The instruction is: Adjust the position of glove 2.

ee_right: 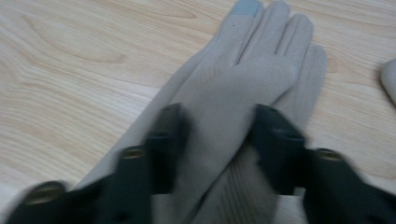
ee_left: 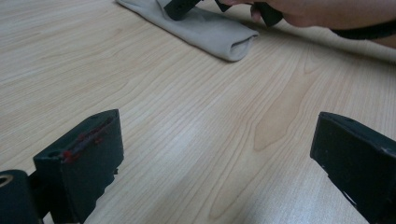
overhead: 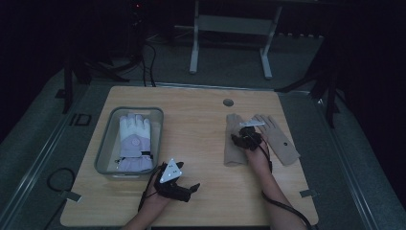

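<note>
Resting nearest to me, at the front of the wooden table [overhead: 201,120], my left gripper [overhead: 184,188] lies low over bare wood; in the left gripper view its two black jaws stand wide apart with nothing between them. My left hand [overhead: 155,199] holds it just in front of the grey bin [overhead: 106,143].

Farther in, on my right side, my right hand [overhead: 258,155] carries my right gripper [ee_right: 217,135] down onto the beige glove [ee_right: 243,79]. This glove lies flat on the table, cuff toward me and fingers pointing away; one fingertip bears a pale blue patch. In the right gripper view the jaws straddle a raised fold of the glove's palm fabric, one jaw at each side of it and both set against the cloth. They appear to pinch the fold, though motion blur keeps me from telling how firmly the pads press. The jaws stand partly closed, well short of meeting.

Just beside it, to the right in the high view, a second beige glove [overhead: 280,139] lies flat with its fingers spread.

To the left, the grey bin holds a white and lilac padded glove [overhead: 135,141], laid fingers away from me.

Beyond the table's far edge, the pale legs of a stand [overhead: 230,43] rise from a dark floor.
</note>
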### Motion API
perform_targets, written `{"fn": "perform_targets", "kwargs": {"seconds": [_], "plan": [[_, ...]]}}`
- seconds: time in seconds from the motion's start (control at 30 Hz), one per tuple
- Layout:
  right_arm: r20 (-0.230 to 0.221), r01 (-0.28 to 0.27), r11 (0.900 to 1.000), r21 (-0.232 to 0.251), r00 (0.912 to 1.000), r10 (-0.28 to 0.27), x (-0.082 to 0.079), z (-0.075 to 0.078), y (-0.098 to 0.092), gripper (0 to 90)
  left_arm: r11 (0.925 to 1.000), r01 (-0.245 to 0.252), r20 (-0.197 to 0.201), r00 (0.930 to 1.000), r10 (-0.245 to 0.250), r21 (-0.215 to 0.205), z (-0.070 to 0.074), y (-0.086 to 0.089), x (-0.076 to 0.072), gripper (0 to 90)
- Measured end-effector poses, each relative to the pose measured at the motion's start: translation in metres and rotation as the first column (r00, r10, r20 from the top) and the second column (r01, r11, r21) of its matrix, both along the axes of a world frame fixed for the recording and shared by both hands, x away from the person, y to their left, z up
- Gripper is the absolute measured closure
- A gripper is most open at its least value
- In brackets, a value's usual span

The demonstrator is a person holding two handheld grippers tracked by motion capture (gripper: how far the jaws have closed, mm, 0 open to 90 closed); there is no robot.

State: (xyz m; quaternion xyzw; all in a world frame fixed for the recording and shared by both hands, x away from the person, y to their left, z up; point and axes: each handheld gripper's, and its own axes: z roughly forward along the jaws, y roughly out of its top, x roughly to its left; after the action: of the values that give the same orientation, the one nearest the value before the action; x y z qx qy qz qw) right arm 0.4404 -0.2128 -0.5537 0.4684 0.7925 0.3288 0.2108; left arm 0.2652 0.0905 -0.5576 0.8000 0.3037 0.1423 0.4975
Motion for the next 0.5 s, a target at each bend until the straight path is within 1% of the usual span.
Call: {"fn": "perform_targets", "kwargs": {"seconds": [0.07, 0.1, 0.13, 0.17, 0.23, 0.3, 0.33, 0.4, 0.47, 0.5], "plan": [[0.002, 0.004, 1.0, 0.003, 1.0, -0.004, -0.003, 0.0, 0.003, 74.7, 1.0, -0.002, 0.002, 1.0, 0.002, 0.001, 0.0, 0.0, 0.0, 2.7], [-0.003, 0.008, 1.0, 0.007, 1.0, -0.008, -0.004, 0.001, 0.006, 76.1, 1.0, -0.001, -0.001, 1.0, 0.001, -0.001, 0.0, 0.0, 0.0, 2.7], [-0.014, 0.02, 0.999, 0.025, 0.9997, -0.02, -0.005, 0.001, 0.007, 77.0, 1.0, 0.0, -0.002, 1.0, 0.0, 0.0, -0.001, 0.0, 0.0, 2.7], [-0.027, 0.032, 0.998, 0.054, 0.9992, -0.031, -0.005, 0.003, 0.008, 77.6, 1.0, 0.002, -0.003, 1.0, -0.002, 0.004, -0.001, 0.0, 0.0, 2.7], [-0.046, 0.044, 0.995, 0.09, 0.9982, -0.04, -0.008, 0.007, 0.012, 78.2, 1.0, 0.005, -0.005, 1.0, -0.005, 0.007, -0.001, -0.001, 0.0, 2.7], [-0.037, 0.052, 0.991, 0.124, 0.9982, -0.047, -0.013, 0.013, 0.018, 78.5, 1.0, 0.005, -0.004, 1.0, -0.005, 0.007, -0.001, -0.001, 0.0, 2.7], [-0.037, 0.044, 0.989, 0.138, 0.9986, -0.039, -0.016, 0.017, 0.022, 78.5, 0.9999, 0.006, -0.003, 1.0, -0.006, 0.008, -0.001, -0.001, 0.0, 2.7], [-0.021, 0.038, 0.988, 0.148, 0.9991, -0.036, -0.022, 0.027, 0.03, 78.6, 0.9999, 0.004, 0.002, 1.0, -0.004, 0.009, 0.0, -0.001, 0.0, 2.7], [-0.01, 0.034, 0.984, 0.175, 0.9994, -0.033, -0.03, 0.037, 0.036, 78.7, 1.0, 0.001, 0.006, 1.0, -0.001, 0.007, 0.0, -0.001, 0.0, 2.7], [0.002, 0.035, 0.983, 0.18, 0.9994, -0.036, -0.035, 0.041, 0.04, 78.7, 1.0, 0.0, 0.007, 1.0, 0.0, 0.007, 0.0, 0.0, 0.0, 2.7]]}}
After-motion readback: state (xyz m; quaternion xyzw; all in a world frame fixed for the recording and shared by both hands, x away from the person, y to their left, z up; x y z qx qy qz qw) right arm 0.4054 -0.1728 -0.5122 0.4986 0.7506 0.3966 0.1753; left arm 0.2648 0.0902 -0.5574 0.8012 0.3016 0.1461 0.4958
